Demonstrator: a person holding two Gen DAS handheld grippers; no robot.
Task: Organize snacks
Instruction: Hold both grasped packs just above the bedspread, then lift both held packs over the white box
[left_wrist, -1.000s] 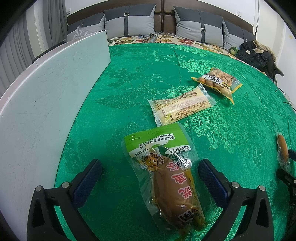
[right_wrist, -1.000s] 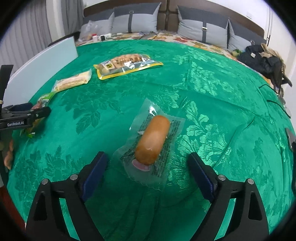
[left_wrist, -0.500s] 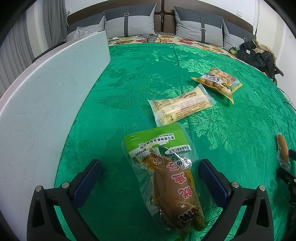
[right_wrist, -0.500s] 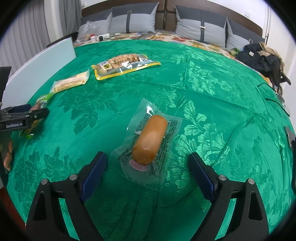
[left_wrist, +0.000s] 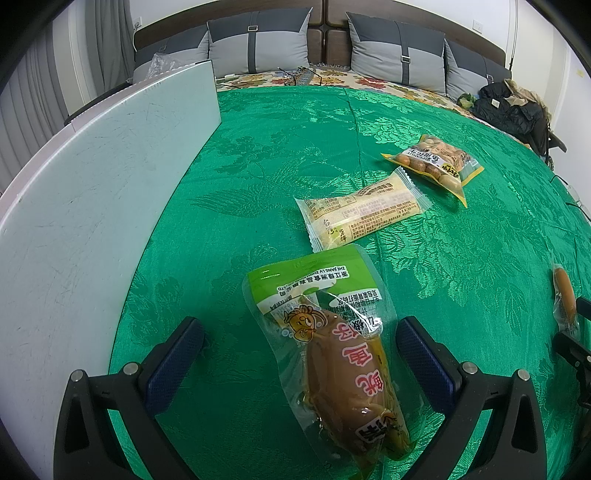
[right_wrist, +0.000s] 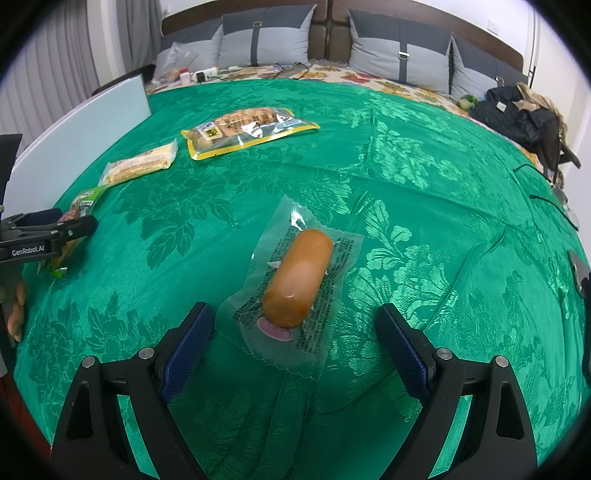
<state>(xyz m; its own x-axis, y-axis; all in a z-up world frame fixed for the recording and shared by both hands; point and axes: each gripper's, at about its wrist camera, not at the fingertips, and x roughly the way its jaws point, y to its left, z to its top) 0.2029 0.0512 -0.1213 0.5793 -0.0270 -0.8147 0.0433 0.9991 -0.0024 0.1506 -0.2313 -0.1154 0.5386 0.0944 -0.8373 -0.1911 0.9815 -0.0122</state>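
Observation:
A green-topped packet with a brown snack (left_wrist: 332, 350) lies on the green cloth (left_wrist: 258, 166) between the fingers of my left gripper (left_wrist: 295, 343), which is open and not touching it. A sausage in clear wrap (right_wrist: 297, 277) lies between the fingers of my right gripper (right_wrist: 295, 325), also open. A pale yellow wrapped bar (left_wrist: 362, 210) (right_wrist: 140, 166) and a yellow-edged bag of round snacks (left_wrist: 436, 162) (right_wrist: 247, 127) lie farther back. In the right wrist view the left gripper (right_wrist: 55, 232) shows at the left edge over the green packet (right_wrist: 79, 210).
A white board (left_wrist: 92, 192) (right_wrist: 81, 140) stands along the left side of the cloth. Grey pillows (left_wrist: 258, 40) line the headboard behind. A dark jacket (right_wrist: 524, 114) lies at the far right. A cable (right_wrist: 546, 199) runs along the right edge. A hand (right_wrist: 16, 314) shows at the left.
The right gripper has crept slightly forward, so the sausage sits a little nearer its fingers. The left gripper and its packet have not moved.

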